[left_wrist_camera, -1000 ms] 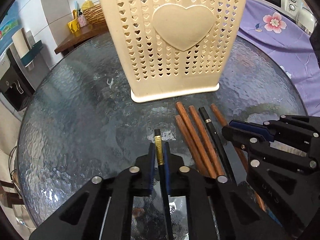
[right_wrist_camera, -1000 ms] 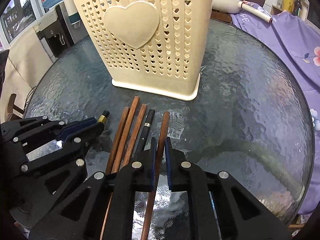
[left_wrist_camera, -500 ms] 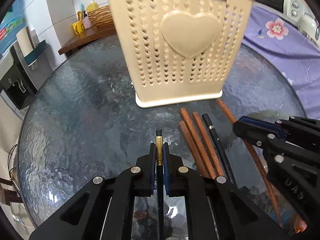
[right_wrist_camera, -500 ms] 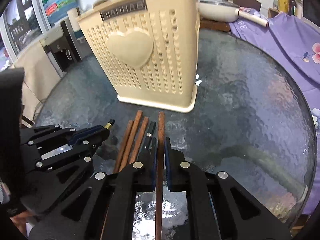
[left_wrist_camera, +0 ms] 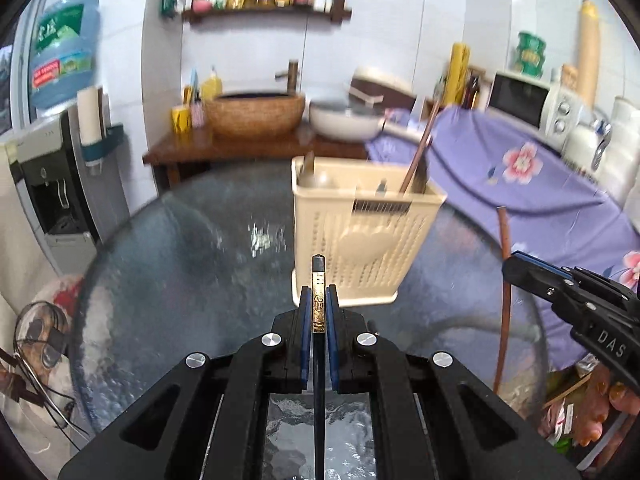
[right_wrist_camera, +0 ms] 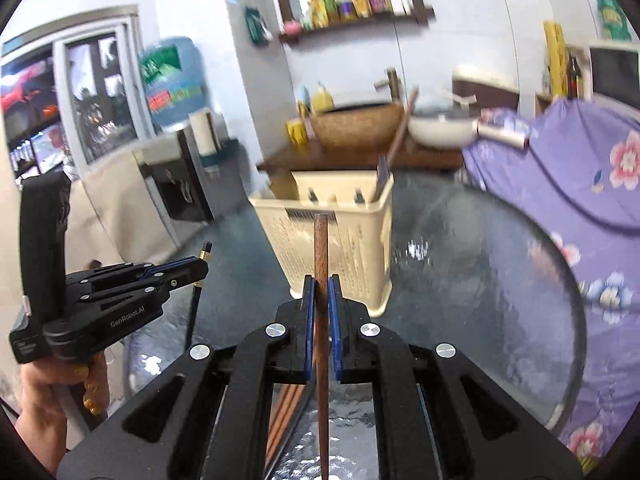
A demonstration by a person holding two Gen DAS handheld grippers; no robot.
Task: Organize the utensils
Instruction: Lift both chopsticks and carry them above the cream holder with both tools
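Currently you are in the transfer step: the left gripper (left_wrist_camera: 319, 312) has its jaws clamped on a black chopstick (left_wrist_camera: 319, 280), the right gripper (right_wrist_camera: 321, 300) on a brown chopstick (right_wrist_camera: 320, 248). The cream utensil basket (left_wrist_camera: 360, 248) stands at 12 o'clock on the glass surface (left_wrist_camera: 180, 260); next, align each tip above its open top.

Motion blur smears the cream utensil basket (left_wrist_camera: 360, 236) and its contents; both held chopsticks run off the near edge; shelf bottles (right_wrist_camera: 348, 0) are unreadable.
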